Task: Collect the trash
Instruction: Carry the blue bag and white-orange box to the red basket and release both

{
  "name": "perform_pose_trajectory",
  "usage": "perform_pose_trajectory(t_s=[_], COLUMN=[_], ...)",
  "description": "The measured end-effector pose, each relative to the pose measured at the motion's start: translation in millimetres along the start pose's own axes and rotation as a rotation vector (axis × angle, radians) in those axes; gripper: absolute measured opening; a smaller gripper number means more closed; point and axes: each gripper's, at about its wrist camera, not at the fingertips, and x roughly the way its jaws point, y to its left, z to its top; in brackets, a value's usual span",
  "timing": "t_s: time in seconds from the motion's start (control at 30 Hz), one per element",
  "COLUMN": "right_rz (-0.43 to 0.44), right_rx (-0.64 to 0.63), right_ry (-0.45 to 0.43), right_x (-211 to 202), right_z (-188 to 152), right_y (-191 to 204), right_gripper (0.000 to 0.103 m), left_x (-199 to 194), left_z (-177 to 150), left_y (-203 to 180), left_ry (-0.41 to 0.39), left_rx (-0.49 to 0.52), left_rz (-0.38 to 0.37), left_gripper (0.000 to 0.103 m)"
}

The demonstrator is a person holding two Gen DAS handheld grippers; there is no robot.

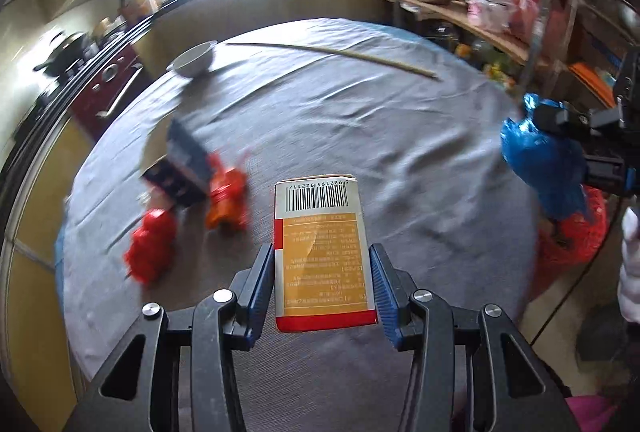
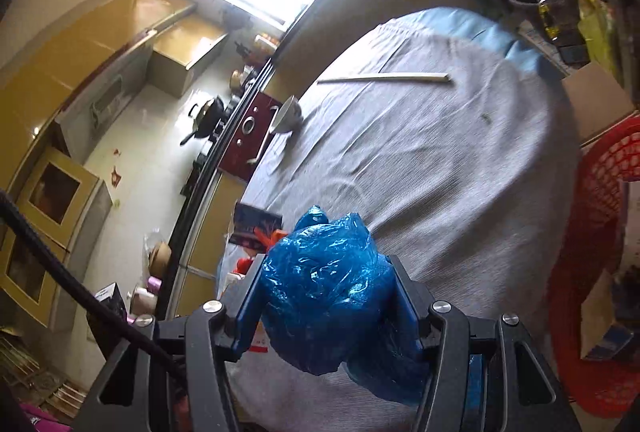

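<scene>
Left gripper (image 1: 322, 286): jaws clamped on the box (image 1: 322, 252), barcode end pointing to 12 o'clock, box held above the surface (image 1: 360, 120).
Right gripper (image 2: 326, 302): jaws clamped on the blue bag (image 2: 324, 288), lifted off the surface; in the left view it sits at 3 o'clock.
Wrappers: red wrapper (image 1: 152, 250) and orange wrapper (image 1: 228, 202) lie at 9 o'clock of the box, touching a dark carton (image 1: 180, 168).
Bowl (image 1: 194, 60): at 11 o'clock, near the surface's far edge.
Stick (image 1: 332, 58): at 12 o'clock, beyond the bowl.
Red basket (image 2: 596, 272): at 3 o'clock, beside the surface.

Both wrist cameras look down along their claws, close over the table (image 1: 360, 112). Both views share the far bowl (image 1: 195, 59) and stick (image 1: 332, 52).
</scene>
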Motion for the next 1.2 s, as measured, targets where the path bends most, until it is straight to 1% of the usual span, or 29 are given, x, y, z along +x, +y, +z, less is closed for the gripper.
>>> perform_pose_trajectory(t_s=[0.07, 0.3, 0.5, 0.57, 0.63, 0.73, 0.8, 0.93, 1.07, 1.2], right_rz=[-0.010, -0.039, -0.058, -0.084, -0.136, -0.197, -0.222, -0.228, -0.215, -0.224], right_rx=[0.017, 0.081, 0.107, 0.093, 0.060, 0.020, 0.003, 0.030, 0.097, 0.145], right_ry=[-0.032, -0.146, -0.238, -0.269, -0.302, -0.334, -0.355, -0.390, -0.427, -0.458], right_x=[-13, -62, -96, -107, -116, -128, -135, -151, -166, -180], right_z=[4, 20, 28, 30, 31, 31, 31, 30, 25, 21], right_y=[-8, -39, -50, -49, -46, -42, -41, -51, -70, -88], right_gripper=[0.060, 0.060, 0.061, 0.061, 0.061, 0.061, 0.061, 0.061, 0.061, 0.061], left_x=[0, -3, -8, -11, -12, -13, -12, -11, -10, -6], left_z=[7, 29, 50, 56, 64, 77, 85, 99, 106, 110], left_y=[-13, -50, -76, -82, -89, -100, -109, -133, -159, -186], left_ry=[-0.005, -0.035, -0.072, -0.088, -0.106, -0.125, -0.131, -0.144, -0.142, -0.129], left_rx=[0.022, 0.101, 0.145, 0.153, 0.160, 0.158, 0.158, 0.179, 0.212, 0.245], left_rz=[-0.032, -0.097, -0.153, -0.171, -0.192, -0.248, -0.284, -0.360, -0.417, -0.471], left_gripper=[0.048, 0.048, 0.048, 0.048, 0.048, 0.048, 0.049, 0.049, 0.048, 0.049])
